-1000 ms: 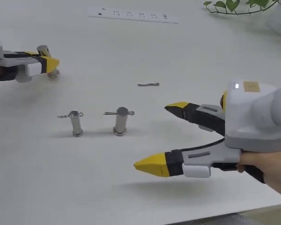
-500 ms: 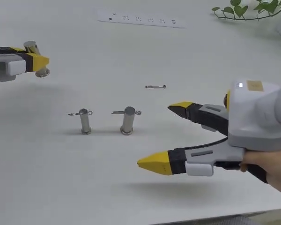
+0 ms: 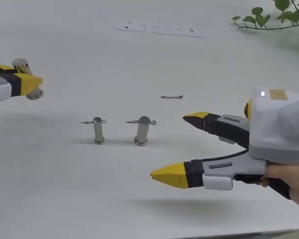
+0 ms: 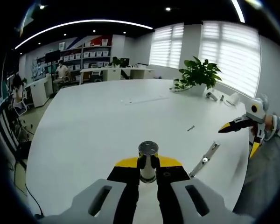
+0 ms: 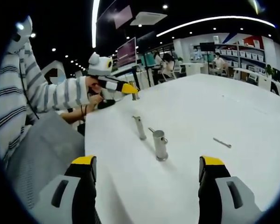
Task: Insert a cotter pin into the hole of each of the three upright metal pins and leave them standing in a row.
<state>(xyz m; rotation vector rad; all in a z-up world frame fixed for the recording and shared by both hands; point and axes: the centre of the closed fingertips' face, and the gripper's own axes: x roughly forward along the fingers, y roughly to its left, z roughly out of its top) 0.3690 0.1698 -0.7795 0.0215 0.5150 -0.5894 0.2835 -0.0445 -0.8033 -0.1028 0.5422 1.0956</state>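
Two upright metal pins (image 3: 98, 131) (image 3: 142, 131) stand side by side at mid-table, each with a cotter pin through its head; the right gripper view shows them too (image 5: 139, 127) (image 5: 160, 145). A loose cotter pin (image 3: 172, 97) (image 5: 222, 142) (image 4: 191, 128) lies behind them to the right. My left gripper (image 3: 29, 83) (image 4: 148, 171) at the far left is shut on a third metal pin (image 3: 24, 65) (image 4: 148, 158), held upright. My right gripper (image 3: 182, 146) (image 5: 147, 161) hovers open to the right of the standing pins, nothing between its jaws.
A white power strip (image 3: 159, 29) lies at the back of the white table (image 3: 139, 199). Plant leaves (image 3: 274, 15) reach in at the top right. The table's front edge runs along the bottom right.
Against the standing pins, my left gripper has carried the third pin leftward and a little nearer. The right gripper stays open in about the same place. The head camera has shifted.
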